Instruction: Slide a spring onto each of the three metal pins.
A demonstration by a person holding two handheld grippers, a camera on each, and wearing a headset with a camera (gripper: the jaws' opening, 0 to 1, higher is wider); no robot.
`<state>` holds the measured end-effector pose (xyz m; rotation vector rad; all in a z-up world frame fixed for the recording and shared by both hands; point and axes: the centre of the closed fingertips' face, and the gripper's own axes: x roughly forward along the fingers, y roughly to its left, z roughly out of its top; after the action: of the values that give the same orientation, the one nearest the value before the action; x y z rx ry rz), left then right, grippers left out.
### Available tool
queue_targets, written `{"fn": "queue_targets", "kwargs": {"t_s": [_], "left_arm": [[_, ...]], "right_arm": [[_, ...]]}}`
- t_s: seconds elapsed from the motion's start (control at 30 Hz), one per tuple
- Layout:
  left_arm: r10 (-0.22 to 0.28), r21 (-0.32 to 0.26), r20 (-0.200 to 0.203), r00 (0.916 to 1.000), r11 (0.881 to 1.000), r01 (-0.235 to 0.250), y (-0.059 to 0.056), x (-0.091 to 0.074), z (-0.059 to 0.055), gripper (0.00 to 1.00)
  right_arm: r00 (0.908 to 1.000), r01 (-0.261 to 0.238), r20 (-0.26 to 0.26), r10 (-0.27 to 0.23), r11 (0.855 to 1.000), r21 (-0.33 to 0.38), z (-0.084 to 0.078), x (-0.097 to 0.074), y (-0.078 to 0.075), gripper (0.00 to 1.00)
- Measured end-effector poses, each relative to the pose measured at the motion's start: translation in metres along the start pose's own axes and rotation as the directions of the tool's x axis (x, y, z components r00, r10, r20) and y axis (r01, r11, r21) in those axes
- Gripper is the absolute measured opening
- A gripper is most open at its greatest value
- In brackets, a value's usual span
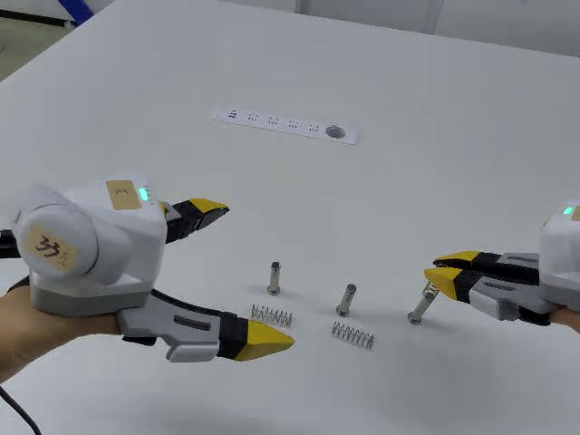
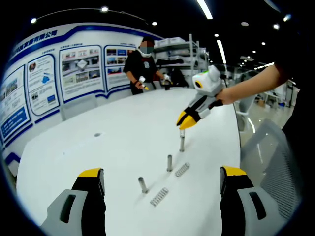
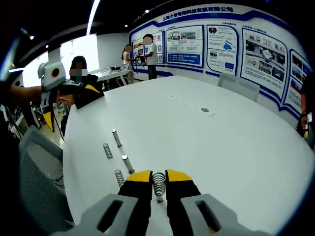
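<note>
Holding the right gripper (image 1: 431, 267) to the right of the middle pin (image 1: 346, 299), we have its fingers clenched on the held spring (image 3: 158, 183), which stands upright between the yellow tips. Directly under that spring is the right pin (image 1: 420, 306), the farthest right of the 3 pins; in the head view it leans toward the gripper with its foot on the white tabletop (image 1: 435, 136), and the coil seems to sit over its upper end, though we cannot tell how far down it reaches. The middle pin stands upright and bare, and so does the left pin (image 1: 274, 276), a little to its left. 2 springs lie flat and loose: the near spring (image 1: 352, 335) just in front of the middle pin, and the left spring (image 1: 272, 315) to the middle pin's front left, just before the left pin. Our left gripper (image 1: 254, 275) is to the left of the middle pin, its fingers released and spread wide with nothing between them. A socket strip (image 1: 285, 124) is set into the tabletop well beyond the middle pin.
</note>
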<state>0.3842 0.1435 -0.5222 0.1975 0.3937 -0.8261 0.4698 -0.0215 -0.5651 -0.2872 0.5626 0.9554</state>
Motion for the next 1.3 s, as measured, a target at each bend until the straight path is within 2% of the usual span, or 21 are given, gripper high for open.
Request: {"fn": "queue_targets", "kwargs": {"t_s": [0.37, 0.5, 0.93, 1.03, 1.3], "left_arm": [[0.008, -0.013, -0.005, 1.0000, 1.000, -0.008, 0.001, -0.004, -0.002, 1.00], [0.020, -0.040, 0.018, 0.9996, 0.999, -0.019, 0.005, -0.006, 0.003, 1.00], [0.022, -0.032, -0.010, 0.9997, 0.999, -0.022, 0.004, -0.006, -0.003, 0.99], [0.018, -0.036, -0.008, 0.9998, 0.999, -0.018, 0.003, -0.006, -0.003, 0.99], [0.021, -0.038, -0.008, 0.9997, 0.999, -0.021, 0.004, -0.006, -0.002, 0.98]], "right_arm": [[0.9998, 0.004, -0.020, -0.003, 1.000, 0.019, -0.013, 0.009, -0.001, 0.11], [0.9994, 0.009, -0.033, -0.008, 1.000, 0.020, -0.019, 0.013, -0.002, 0.11], [0.9985, 0.021, -0.051, -0.019, 0.999, 0.038, -0.035, 0.023, -0.002, 0.11], [0.9977, 0.018, -0.066, -0.017, 1.000, 0.017, -0.041, 0.026, 0.000, 0.11], [0.9969, 0.014, -0.077, -0.014, 1.000, 0.004, -0.043, 0.028, 0.001, 0.11]]}}
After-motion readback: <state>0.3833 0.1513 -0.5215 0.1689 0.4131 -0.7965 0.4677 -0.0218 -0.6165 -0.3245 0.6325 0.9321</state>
